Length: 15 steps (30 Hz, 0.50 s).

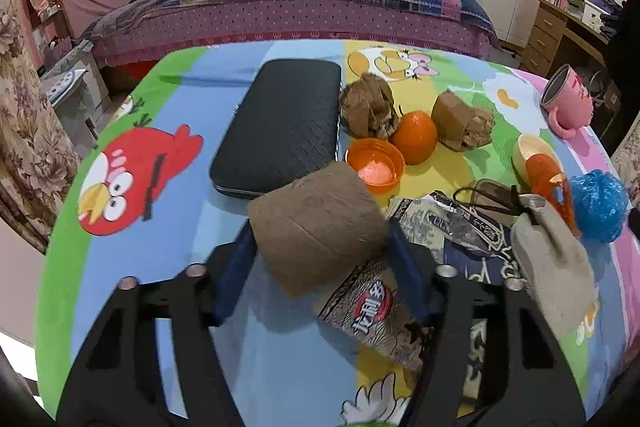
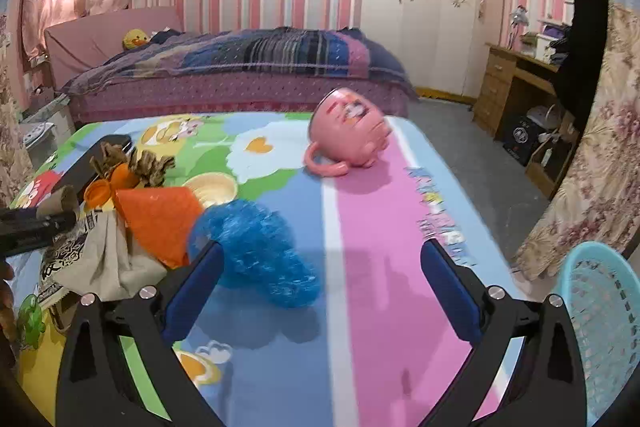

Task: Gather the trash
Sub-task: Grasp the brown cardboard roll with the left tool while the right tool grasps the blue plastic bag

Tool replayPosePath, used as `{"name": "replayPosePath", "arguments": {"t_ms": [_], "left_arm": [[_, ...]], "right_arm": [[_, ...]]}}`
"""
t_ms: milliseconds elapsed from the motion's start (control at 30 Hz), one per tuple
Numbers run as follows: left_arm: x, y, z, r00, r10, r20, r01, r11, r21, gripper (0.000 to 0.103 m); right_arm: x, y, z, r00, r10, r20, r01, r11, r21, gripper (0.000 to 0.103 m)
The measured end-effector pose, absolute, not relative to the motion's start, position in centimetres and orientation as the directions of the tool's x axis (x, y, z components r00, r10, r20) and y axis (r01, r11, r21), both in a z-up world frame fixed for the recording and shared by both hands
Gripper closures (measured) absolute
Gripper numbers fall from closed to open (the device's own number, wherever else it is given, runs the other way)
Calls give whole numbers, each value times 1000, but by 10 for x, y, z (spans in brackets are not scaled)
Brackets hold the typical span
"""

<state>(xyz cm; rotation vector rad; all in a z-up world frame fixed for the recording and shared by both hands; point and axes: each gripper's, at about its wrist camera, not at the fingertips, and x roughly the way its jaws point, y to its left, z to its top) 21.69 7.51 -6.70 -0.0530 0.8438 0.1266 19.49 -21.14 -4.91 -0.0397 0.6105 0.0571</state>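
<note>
One cardboard tube [image 1: 316, 231], two crumpled paper balls [image 1: 370, 107], one orange [image 1: 414, 137], one mug [image 1: 568, 101], one basket [image 2: 604, 323] and two wrappers [image 1: 372, 311] are counted.

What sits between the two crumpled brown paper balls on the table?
An orange sits between the two paper balls, slightly nearer the camera, touching or nearly touching the left one. The left wrist view shows it.

A black case [image 1: 280, 123], an orange [image 1: 415, 137] and a tipped pink mug [image 2: 347, 131], seemingly plastic, lie on the cartoon tablecloth [image 1: 132, 235].
</note>
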Motion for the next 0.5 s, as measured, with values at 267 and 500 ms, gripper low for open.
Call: {"name": "replayPosePath", "arguments": {"t_ms": [267, 500], "left_arm": [[204, 83, -51, 692, 126, -711, -148, 988, 31, 50], [199, 88, -43, 716, 127, -686, -144, 989, 33, 50]], "right_arm": [[210, -186, -58, 782, 98, -616, -129, 992, -6, 15], [208, -182, -61, 752, 167, -638, -206, 979, 14, 80]]}}
